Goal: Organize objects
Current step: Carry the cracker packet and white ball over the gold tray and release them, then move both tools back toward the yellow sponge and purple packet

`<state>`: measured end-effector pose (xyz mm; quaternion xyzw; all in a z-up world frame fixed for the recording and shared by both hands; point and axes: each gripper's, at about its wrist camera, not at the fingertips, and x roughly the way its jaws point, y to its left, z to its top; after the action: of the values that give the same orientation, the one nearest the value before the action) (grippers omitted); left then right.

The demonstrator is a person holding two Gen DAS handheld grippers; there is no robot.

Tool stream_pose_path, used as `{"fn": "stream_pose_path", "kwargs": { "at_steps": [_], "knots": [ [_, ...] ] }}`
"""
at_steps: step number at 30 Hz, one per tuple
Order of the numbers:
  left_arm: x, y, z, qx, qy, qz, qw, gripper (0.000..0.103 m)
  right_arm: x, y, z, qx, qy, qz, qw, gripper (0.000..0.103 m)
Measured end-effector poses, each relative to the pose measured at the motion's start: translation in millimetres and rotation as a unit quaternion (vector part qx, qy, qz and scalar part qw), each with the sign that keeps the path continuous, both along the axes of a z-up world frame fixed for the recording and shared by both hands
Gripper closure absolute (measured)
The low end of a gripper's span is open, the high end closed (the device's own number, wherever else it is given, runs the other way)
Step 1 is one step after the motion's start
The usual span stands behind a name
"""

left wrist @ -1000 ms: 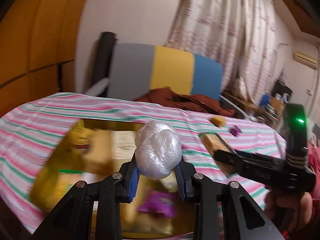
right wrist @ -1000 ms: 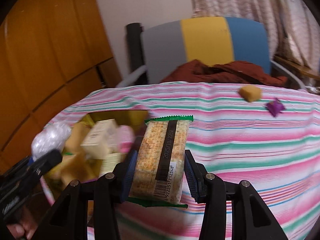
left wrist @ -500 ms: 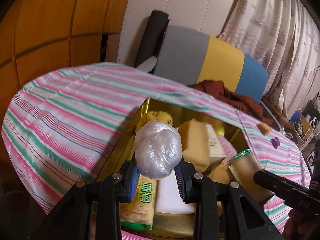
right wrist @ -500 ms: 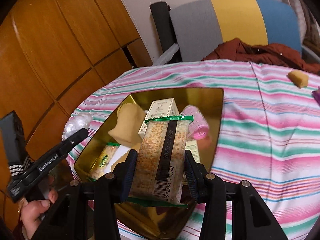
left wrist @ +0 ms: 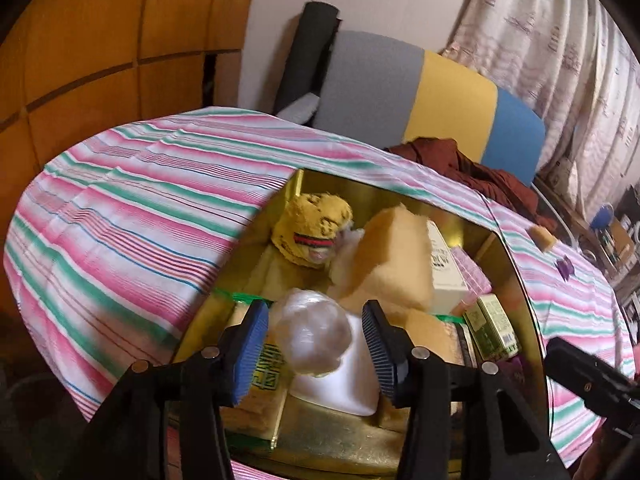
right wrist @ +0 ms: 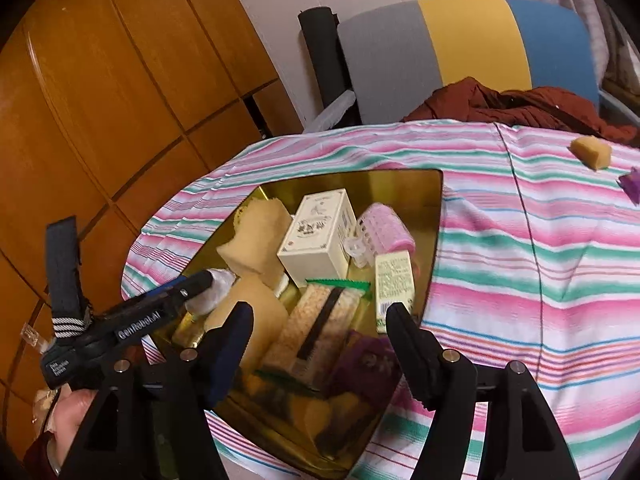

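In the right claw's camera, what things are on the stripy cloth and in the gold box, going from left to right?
Tan sponge → cream box → pink roller → small sponge piece → purple wrapper.

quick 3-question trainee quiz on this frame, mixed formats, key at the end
1. True or false: the cracker packet lies inside the gold tray.
2. Which two things lie on the striped cloth outside the tray?
A. sponge piece and purple wrapper
B. cream box and pink roller
C. clear plastic ball and cracker packet
3. What sits between the jaws of the left gripper, and do the pads press on it?

Key
1. True.
2. A: sponge piece, purple wrapper.
3. The clear plastic ball; no, the jaws are opening, with gaps on both sides.
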<state>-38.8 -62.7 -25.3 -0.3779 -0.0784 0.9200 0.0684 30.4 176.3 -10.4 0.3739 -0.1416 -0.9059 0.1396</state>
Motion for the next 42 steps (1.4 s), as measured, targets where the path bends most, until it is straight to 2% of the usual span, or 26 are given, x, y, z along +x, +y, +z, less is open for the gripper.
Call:
{"fn": "stream_pose_path", "kwargs": {
  "at_steps": [4,7,14,19,27,32,38,42],
  "knots": [
    [5.2,-4.7,3.3,0.000,0.008,0.029,0.9995,0.053,0.8,4.2,-1.3,-0.002,0.001,-0.005,1.000,0.032],
    [14.6,4.9,10.6,-0.019,0.036,0.030,0.9987,0.053,0.6,8.4,-1.4,-0.004,0.002,-0.012,1.000,0.032],
    [39.6,50.4,29.8,-0.035,0.086,-0.048,0.9945,0.052,0.8,24.8,-2.3,-0.005,0.002,-0.035,0.999,0.032],
    [53.4,82.5,32.7,-0.022,0.091,-0.110,0.9895,0.052,-0.9,48.2,3.5,0.019,0.014,-0.055,0.998,0.027],
    [65.8,153.1,29.5,0.000,0.061,-0.208,0.9762,0.046,-3.0,122.4,8.0,0.039,0.014,-0.125,0.991,0.027],
    [70.8,200.4,25.6,-0.019,0.040,-0.267,0.9626,0.045,0.5,168.1,-2.7,0.058,0.000,-0.167,0.984,0.024],
    [66.8,244.1,18.9,-0.027,0.017,-0.300,0.9533,0.045,-3.8,241.7,-32.0,0.046,-0.050,-0.234,0.970,0.024],
    [63.2,265.1,10.0,-0.035,0.002,-0.312,0.9494,0.045,-15.5,281.4,-40.8,0.064,-0.072,-0.272,0.957,0.024]
  ]
}}
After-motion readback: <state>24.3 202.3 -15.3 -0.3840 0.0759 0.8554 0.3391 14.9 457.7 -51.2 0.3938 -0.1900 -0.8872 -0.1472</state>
